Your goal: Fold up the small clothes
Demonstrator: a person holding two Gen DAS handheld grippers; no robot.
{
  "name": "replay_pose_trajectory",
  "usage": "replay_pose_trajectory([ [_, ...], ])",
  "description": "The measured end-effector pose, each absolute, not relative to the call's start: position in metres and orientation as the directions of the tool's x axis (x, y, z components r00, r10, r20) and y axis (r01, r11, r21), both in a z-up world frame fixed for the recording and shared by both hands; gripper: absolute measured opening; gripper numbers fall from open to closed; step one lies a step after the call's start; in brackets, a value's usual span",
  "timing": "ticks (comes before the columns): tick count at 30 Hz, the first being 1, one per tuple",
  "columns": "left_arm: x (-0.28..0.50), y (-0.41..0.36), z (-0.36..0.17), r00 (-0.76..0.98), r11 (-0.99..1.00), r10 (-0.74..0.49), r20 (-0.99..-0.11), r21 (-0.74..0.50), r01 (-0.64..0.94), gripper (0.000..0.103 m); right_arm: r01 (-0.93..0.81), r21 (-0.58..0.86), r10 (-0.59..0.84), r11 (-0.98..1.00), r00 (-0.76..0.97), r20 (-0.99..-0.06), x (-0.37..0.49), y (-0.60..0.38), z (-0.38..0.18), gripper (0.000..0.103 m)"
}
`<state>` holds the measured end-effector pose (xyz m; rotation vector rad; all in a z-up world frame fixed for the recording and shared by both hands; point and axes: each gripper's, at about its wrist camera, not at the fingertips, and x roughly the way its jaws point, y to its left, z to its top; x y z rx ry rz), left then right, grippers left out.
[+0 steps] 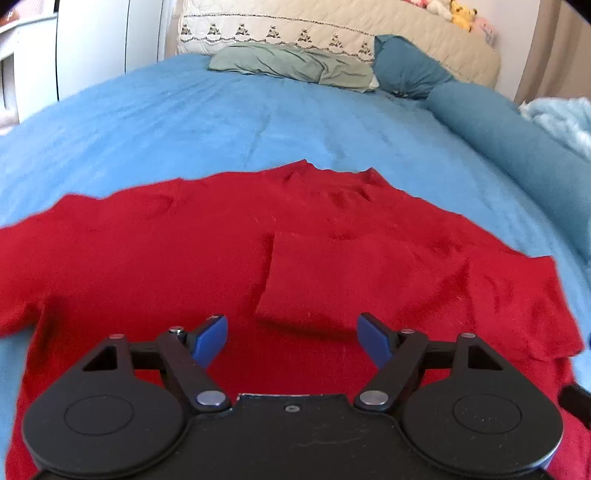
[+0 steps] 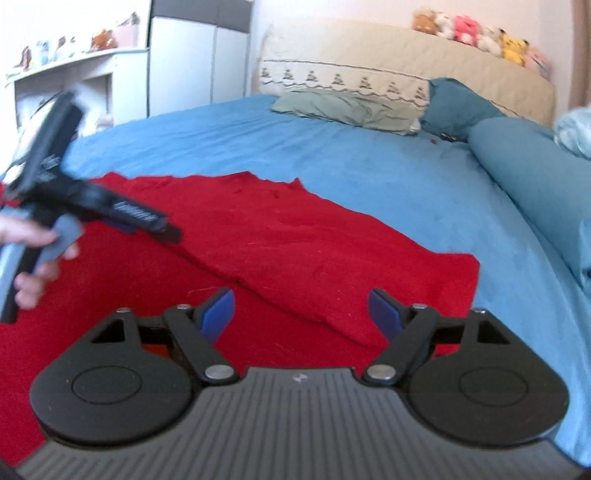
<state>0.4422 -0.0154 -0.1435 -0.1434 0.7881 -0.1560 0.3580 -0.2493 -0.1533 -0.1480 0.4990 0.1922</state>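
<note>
While both tools hang over the bed, neither one grasps anything. The left gripper (image 1: 291, 339) has its blue-padded fingers (image 1: 210, 341) spread apart above the cloth, with only red fabric showing in the gap and no pad pressing on it. The right gripper (image 2: 301, 317) likewise stands wide and released, its blue pads clear of the cloth beneath them. In the right wrist view the left tool shows again at the far left, blurred, with a person's hand (image 2: 35, 247) around its grey handle; white label print runs along its black body, too smeared to read. A small pale mark sits on the ribbed grey body of the right tool, also unreadable.

Under both grippers lies the red top (image 1: 221, 251), a fuzzy, knit-like garment spread flat on the near part of the blue bedspread (image 1: 229, 118). Its right sleeve (image 1: 306, 284) is folded inward across the body, ending in a straight cuff edge just ahead of the left tool. The left sleeve reaches out toward the left edge.

Farther off lie a sage green pillow (image 1: 291, 64), a teal pillow (image 1: 406, 70) and a teal bolster (image 1: 509, 144), with plush toys (image 2: 476, 35) on the cream headboard (image 2: 443, 59).
</note>
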Motion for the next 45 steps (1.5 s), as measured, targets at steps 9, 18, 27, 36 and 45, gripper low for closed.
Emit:
replay_pose_trajectory([
  [9,0.459,-0.036,-0.149,0.697,0.959,-0.231,-0.679,-0.28,0.045,0.081,-0.124,-0.042,0.084,0.991,0.846,-0.526,0.362,-0.258,-0.159,0.097],
  [18,0.475,-0.034,-0.125,0.783,0.96,-0.159,-0.601,-0.28,-0.02,0.004,0.221,-0.165,-0.275,0.961,0.739,-0.615,0.383,-0.284,-0.184,0.101],
  [27,0.463,0.03,-0.066,0.901,0.969,-0.065,-0.428,-0.241,-0.044,0.004,0.239,-0.111,-0.255,0.965,0.735,-0.628,0.419,-0.288,-0.177,0.103],
  [36,0.445,0.076,-0.138,0.825,0.968,-0.034,-0.563,-0.222,-0.112,0.004,0.31,-0.138,-0.325,0.941,0.704,-0.632,0.433,-0.302,-0.182,0.102],
  [45,0.411,0.089,-0.157,0.787,0.962,-0.056,-0.615,-0.245,-0.123,0.007,0.36,-0.04,-0.295,0.932,0.691,-0.66,0.412,-0.343,-0.178,0.102],
])
